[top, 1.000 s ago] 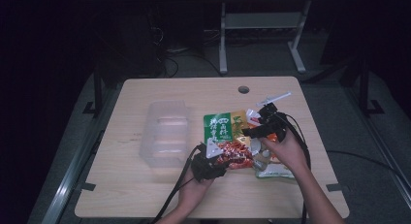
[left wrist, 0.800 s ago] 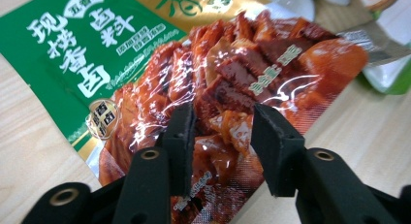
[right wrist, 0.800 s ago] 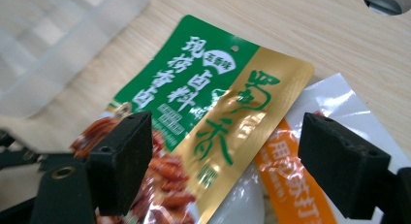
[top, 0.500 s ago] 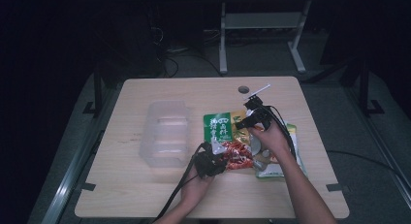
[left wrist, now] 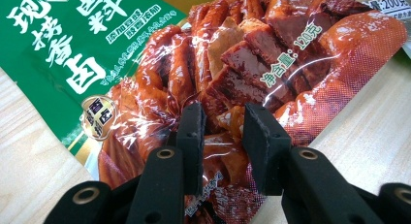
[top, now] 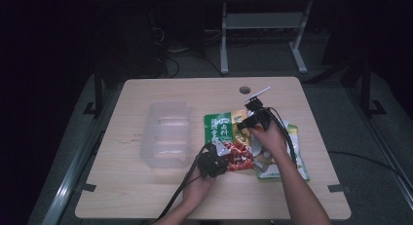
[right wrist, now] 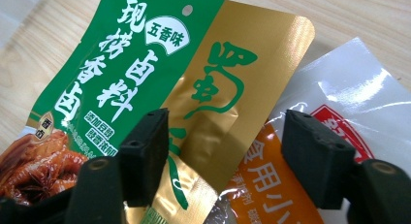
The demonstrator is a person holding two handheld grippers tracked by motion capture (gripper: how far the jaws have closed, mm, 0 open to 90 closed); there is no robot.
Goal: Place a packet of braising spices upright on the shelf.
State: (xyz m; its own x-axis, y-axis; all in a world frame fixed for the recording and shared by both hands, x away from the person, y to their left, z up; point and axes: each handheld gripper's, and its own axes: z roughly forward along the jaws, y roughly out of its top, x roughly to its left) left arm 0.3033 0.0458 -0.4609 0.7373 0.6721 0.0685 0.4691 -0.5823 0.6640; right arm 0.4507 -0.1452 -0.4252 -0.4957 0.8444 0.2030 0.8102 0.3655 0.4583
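Observation:
A seasoning packet, green and gold on top with red braised meat printed below, lies flat at the table's middle. My left gripper sits at its near edge. In the left gripper view the jaws pinch a raised fold of the red part of the packet. My right gripper is at the packet's far end. Its jaws have just been closing but still stand wide, straddling the gold corner of the packet without pressing it.
A clear plastic container stands left of the packets. A white and orange packet lies under the gold corner, and more packets lie at the right. The wooden table has a cable hole near its far edge.
My right gripper has come in from the right and down onto the packet's far end. The left gripper has stayed at the packet's near edge.

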